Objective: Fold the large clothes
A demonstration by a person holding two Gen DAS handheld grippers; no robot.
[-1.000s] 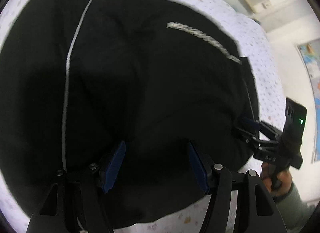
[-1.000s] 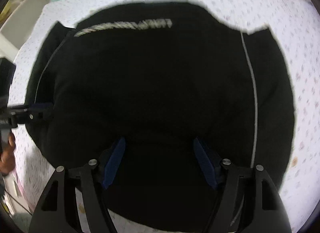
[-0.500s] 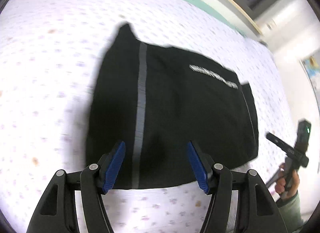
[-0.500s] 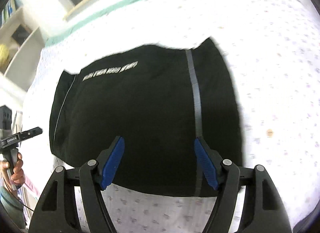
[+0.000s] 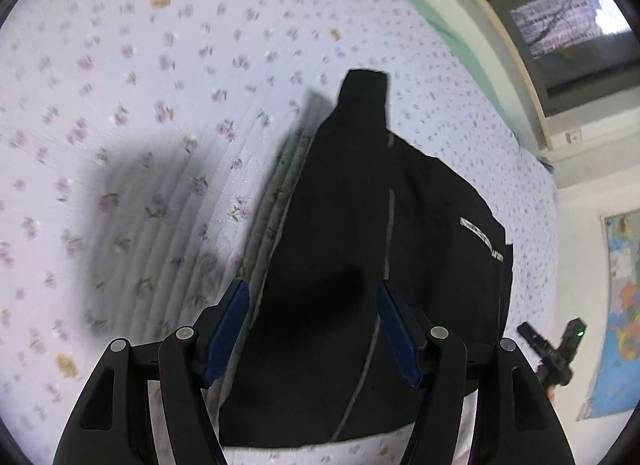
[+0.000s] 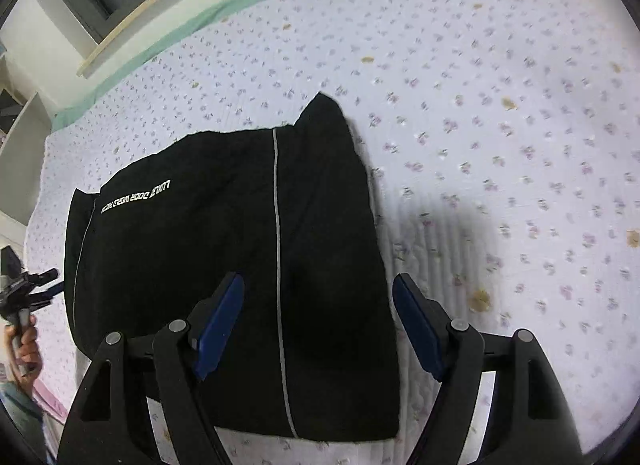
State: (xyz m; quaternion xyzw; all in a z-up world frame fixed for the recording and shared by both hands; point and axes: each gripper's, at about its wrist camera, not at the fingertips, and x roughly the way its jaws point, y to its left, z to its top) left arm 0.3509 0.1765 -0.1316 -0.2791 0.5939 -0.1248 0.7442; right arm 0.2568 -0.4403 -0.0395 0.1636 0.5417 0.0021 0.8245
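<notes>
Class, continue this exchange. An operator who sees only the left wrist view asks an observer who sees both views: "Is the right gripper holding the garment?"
Observer: No. The right gripper is open, with nothing clamped between its fingers.
Operator: How does the garment lie overall?
Observer: In the right wrist view the garment is a folded block on the bedspread, with one corner pointing out at its far edge.
Operator: What is behind my own gripper?
Observer: A bare hand holds the handle of the left gripper, which is beside the garment's edge.
</notes>
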